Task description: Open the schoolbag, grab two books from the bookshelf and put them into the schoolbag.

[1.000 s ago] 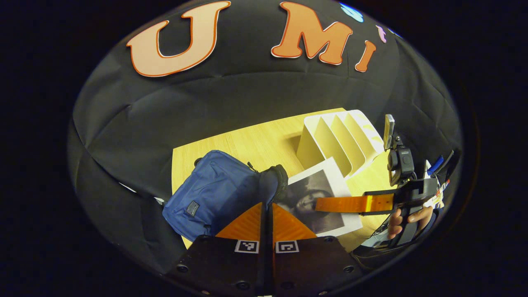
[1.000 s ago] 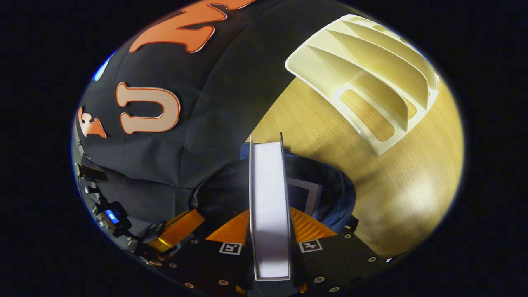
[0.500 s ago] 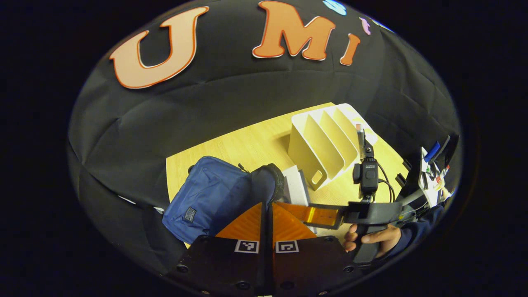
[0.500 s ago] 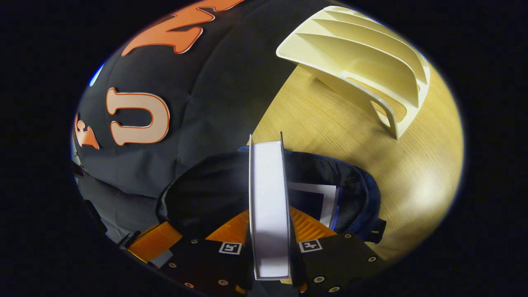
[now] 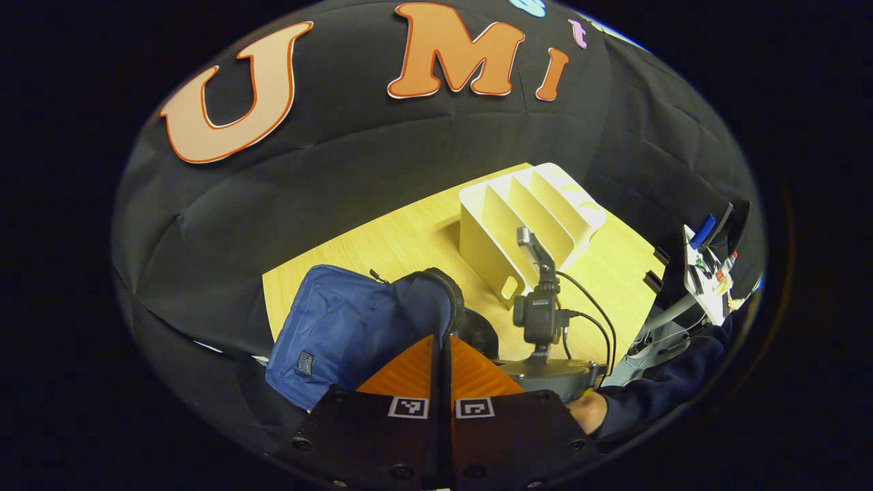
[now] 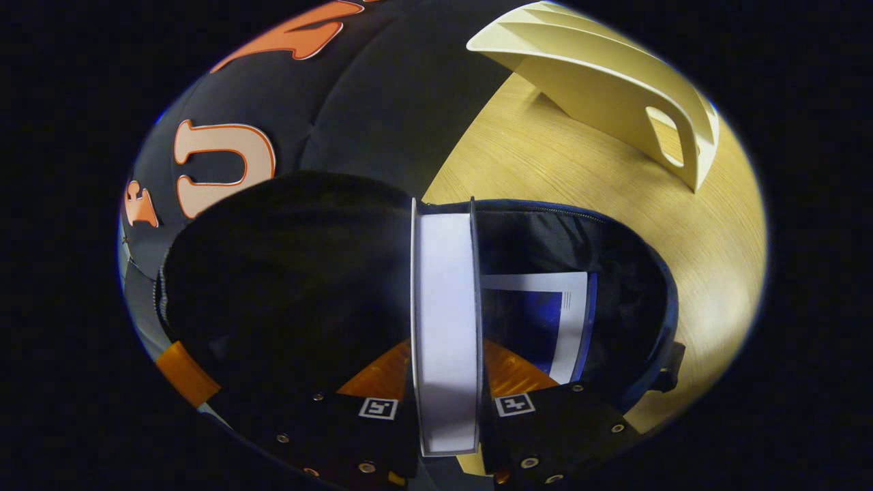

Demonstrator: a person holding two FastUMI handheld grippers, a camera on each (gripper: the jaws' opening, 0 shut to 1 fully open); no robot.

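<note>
right gripper [image 6: 445,354] pinching book [image 6: 445,320], now deeper in schoolbag [image 5: 341,327] mouth | left gripper [image 5: 442,348] still pressed together on bag flap | bookshelf [image 5: 525,218] unchanged

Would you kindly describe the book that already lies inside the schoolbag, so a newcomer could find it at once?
On the wooden table in the right gripper view, the blue schoolbag lies open with a dark lining. Inside, right of the book gripped edge-on between the right gripper fingers, lies the other book. Its cover faces up, dark blue with a white border.
</note>
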